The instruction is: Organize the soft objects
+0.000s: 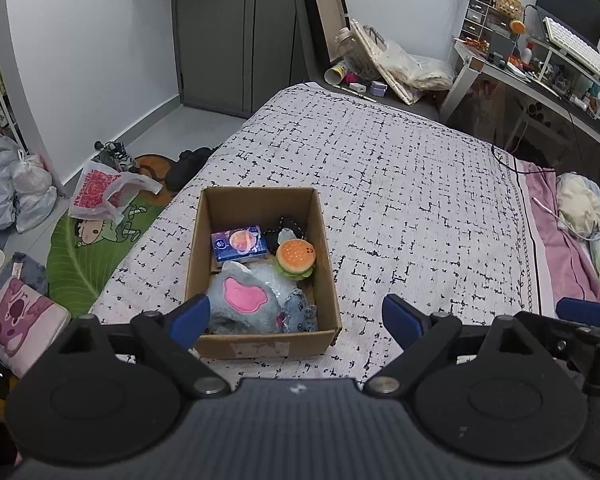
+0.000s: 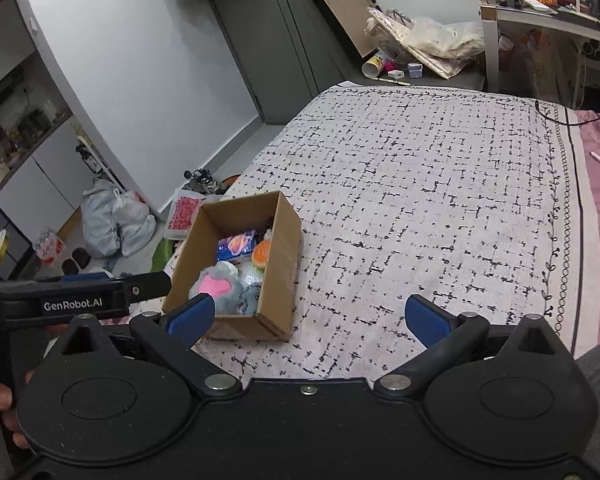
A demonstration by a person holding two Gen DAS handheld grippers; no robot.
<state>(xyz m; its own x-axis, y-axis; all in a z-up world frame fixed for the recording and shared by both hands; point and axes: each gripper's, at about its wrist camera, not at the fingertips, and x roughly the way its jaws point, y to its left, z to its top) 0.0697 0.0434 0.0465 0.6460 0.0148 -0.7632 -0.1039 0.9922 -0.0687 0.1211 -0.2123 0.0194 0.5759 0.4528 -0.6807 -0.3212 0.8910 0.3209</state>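
A cardboard box (image 1: 324,280) sits on the bed near its left edge; it also shows in the right wrist view (image 2: 284,240). Inside lie a grey plush with a pink patch (image 1: 240,300), a burger plush (image 1: 296,258), a blue tissue pack (image 1: 240,244), a small blue-grey plush (image 1: 300,312) and a dark item (image 1: 288,226). My left gripper (image 1: 296,320) is open and empty, above the box's near side. My right gripper (image 2: 308,320) is open and empty, to the right of the box. The left gripper's body (image 2: 80,300) shows at the left of the right wrist view.
The bed has a white cover with black marks (image 1: 400,184) and pink bedding (image 1: 560,240) at the right. Plastic bags (image 1: 108,196), a green mat (image 1: 84,256) and a pink cushion (image 1: 20,320) lie on the floor at left. A cluttered desk (image 1: 540,72) stands at the far right.
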